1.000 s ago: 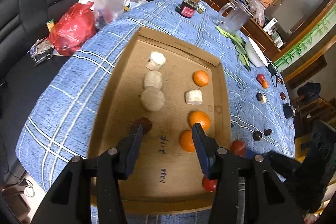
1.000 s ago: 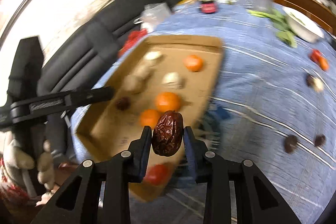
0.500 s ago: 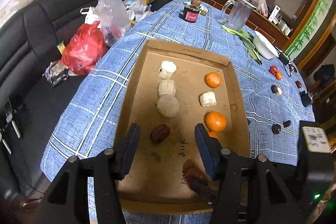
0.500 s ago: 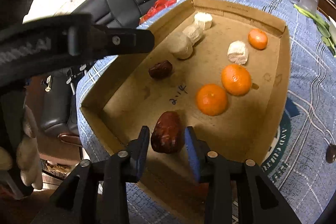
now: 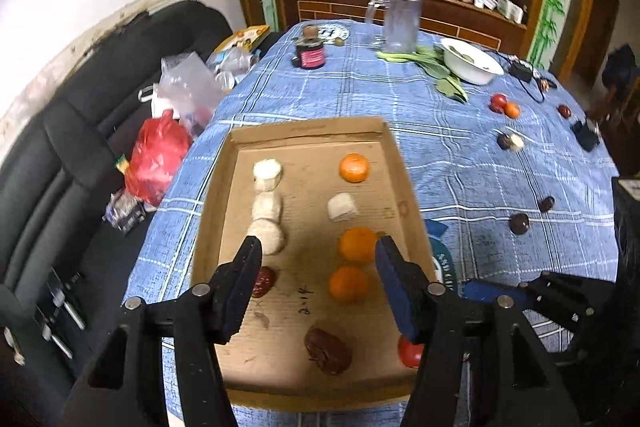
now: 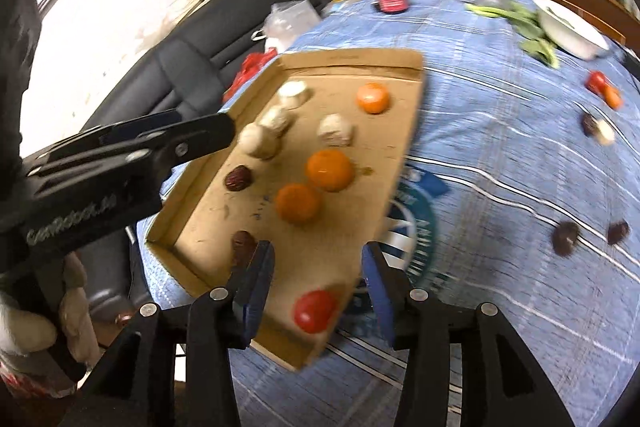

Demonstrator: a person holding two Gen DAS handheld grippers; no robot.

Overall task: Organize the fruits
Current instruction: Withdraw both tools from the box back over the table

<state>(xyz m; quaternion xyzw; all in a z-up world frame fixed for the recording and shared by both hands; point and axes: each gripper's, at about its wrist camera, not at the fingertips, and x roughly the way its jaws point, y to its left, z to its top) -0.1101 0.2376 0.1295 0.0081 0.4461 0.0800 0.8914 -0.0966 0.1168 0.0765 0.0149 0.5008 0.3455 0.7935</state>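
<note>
Left wrist view is showing the left gripper (image 5: 318,259) hanging open and empty over the cardboard tray (image 5: 218,183), where a red date (image 5: 328,345) is lying near the front edge. Further right, the right gripper (image 6: 318,265) is also gaping wide, holding nothing.

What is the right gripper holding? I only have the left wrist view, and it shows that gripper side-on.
Observer: Nothing. In the right wrist view the right gripper has its jaws open with nothing between them.
Operator: And the red thing half hidden behind the left gripper?
Observer: It is a round red fruit. The right wrist view shows it whole, lying inside the cardboard tray at its near corner.
</note>
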